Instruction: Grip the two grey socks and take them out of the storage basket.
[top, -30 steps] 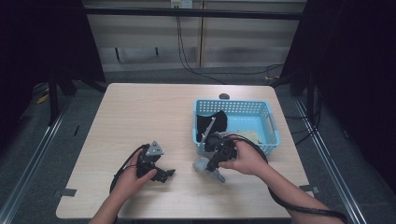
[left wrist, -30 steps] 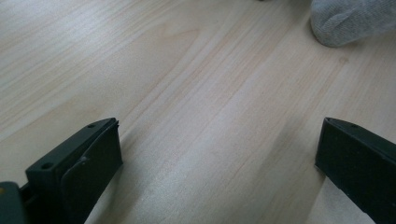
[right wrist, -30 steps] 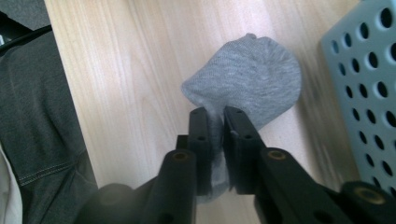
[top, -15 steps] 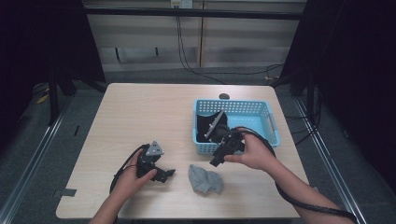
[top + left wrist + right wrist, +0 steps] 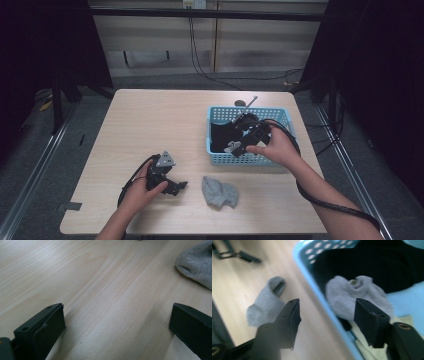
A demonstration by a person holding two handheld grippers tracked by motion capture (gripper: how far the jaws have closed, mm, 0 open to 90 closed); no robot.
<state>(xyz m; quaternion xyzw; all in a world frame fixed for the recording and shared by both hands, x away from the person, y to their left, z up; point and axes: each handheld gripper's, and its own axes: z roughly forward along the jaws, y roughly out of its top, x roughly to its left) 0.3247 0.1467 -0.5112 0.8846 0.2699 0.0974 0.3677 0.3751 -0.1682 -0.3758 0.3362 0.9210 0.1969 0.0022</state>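
A grey sock [image 5: 219, 192] lies crumpled on the table in front of the blue basket [image 5: 285, 116]. My right gripper [image 5: 236, 147] hovers over the basket's front wall. Its jaws have just been opening and nothing is between them. In the right gripper view [image 5: 328, 305] a second grey sock [image 5: 357, 293] lies inside the basket on black cloth [image 5: 382, 265], and the first sock [image 5: 265, 301] lies outside it. My left gripper [image 5: 177, 186] rests on the table left of the sock, open and empty [image 5: 117, 307]; the sock [image 5: 197, 263] lies ahead to its right.
The basket's rim [image 5: 312, 277] runs between the right gripper's jaws. A black garment [image 5: 222, 135] takes up the basket's left part. Cables trail from both grippers. Bare wood stretches across the table's left and far parts [image 5: 150, 120].
The right gripper let go of the grey sock on the table, opened, and moved up and back over the basket's front. The left gripper stayed where it was.
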